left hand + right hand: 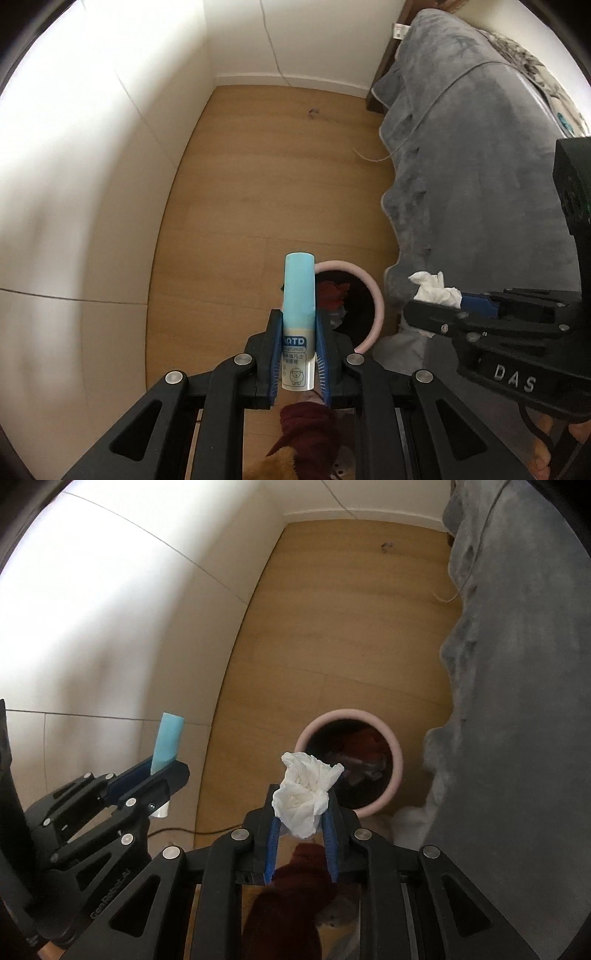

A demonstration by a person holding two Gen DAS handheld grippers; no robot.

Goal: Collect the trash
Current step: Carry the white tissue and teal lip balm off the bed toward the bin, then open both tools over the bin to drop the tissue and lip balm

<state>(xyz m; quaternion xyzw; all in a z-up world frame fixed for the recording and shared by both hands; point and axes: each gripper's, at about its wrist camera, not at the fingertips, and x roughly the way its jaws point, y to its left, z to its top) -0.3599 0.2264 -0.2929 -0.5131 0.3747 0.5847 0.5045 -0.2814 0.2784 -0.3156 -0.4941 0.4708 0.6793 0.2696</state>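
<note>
A: Left wrist view? B: Left gripper [298, 332] pinches a blue-capped tube [298, 317], long axis toward 12; pink-rimmed bin [373, 295] at 1 holds red scraps.
A: Right wrist view? B: Right gripper [301, 812] pinches crumpled tissue [304, 797]; bin [395, 757] at 1.

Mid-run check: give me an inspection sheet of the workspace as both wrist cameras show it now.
Surface: wooden floor, bare apart from a small dark speck.
Job's things: pink-rimmed bin open, already holding scraps; blue tube; crumpled tissue.
Clutter: maroon fabric low in view.
Grippers: left gripper shut on the tube; right gripper holds the tissue near the bin.
Cables: thin dark cable on the floor; pale cord beside the blanket.
Surroundings: white wall; grey blanket draped at right.
</note>
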